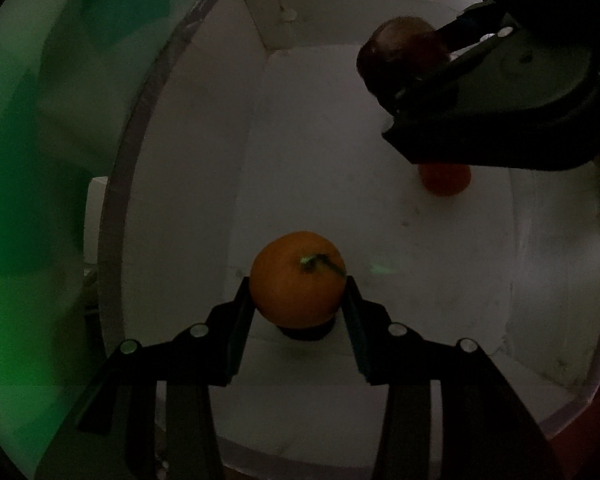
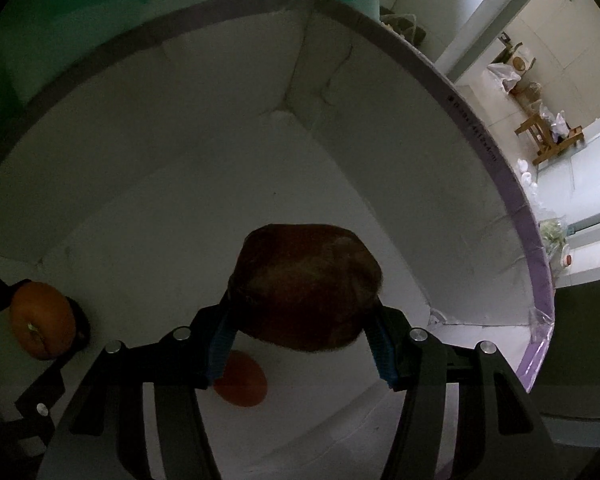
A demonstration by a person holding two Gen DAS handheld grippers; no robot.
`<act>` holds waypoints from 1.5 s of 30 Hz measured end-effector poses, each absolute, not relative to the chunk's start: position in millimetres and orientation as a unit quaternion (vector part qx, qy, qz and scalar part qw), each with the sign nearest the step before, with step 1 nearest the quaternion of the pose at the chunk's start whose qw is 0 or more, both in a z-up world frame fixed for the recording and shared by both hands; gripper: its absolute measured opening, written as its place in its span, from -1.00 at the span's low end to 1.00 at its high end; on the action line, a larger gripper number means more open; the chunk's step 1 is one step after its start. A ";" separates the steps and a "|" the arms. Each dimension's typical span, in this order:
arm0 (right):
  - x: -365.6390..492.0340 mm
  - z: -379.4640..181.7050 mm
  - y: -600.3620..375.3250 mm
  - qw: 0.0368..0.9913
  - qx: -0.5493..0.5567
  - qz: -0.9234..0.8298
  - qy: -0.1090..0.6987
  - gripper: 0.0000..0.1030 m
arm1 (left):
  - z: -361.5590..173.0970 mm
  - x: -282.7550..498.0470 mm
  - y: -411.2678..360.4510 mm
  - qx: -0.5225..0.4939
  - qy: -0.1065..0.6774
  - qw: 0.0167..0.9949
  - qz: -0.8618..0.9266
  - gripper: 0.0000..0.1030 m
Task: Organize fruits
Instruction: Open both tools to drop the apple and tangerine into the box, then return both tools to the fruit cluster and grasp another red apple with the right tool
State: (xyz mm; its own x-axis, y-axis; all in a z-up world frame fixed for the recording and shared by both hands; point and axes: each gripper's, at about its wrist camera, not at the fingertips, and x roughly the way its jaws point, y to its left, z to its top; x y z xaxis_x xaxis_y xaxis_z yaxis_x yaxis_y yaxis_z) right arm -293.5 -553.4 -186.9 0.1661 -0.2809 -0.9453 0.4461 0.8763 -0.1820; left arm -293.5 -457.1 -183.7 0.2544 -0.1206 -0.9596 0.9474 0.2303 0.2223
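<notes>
The left gripper (image 1: 298,300) points steeply down, its pads pressed on either side of an orange (image 1: 297,280). The right gripper (image 2: 302,340) (also angled steeply down) is clamped on a dark reddish-brown fruit (image 2: 306,286).

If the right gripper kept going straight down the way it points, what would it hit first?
Probably the small orange fruit on the box floor, just under the right gripper and its dark red fruit. Depth is unclear; it may sit slightly aside.
</notes>
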 end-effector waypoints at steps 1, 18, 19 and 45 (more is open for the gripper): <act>-294.1 -186.1 -553.4 0.762 0.069 -0.241 0.597 0.16 | -183.9 -293.0 -456.4 0.461 0.448 0.644 -0.415 -0.13; -326.2 -139.3 -563.4 0.796 0.108 -0.294 0.518 0.51 | -126.2 -316.9 -434.9 0.424 0.368 0.673 -0.482 0.51; -331.5 -132.1 -565.0 0.799 0.111 -0.301 0.508 0.52 | -112.3 -322.0 -427.0 0.412 0.348 0.678 -0.500 0.52; -125.7 26.5 -247.2 0.933 -0.036 0.010 0.359 0.70 | 53.5 -82.8 55.1 -0.047 0.292 0.953 -0.070 0.96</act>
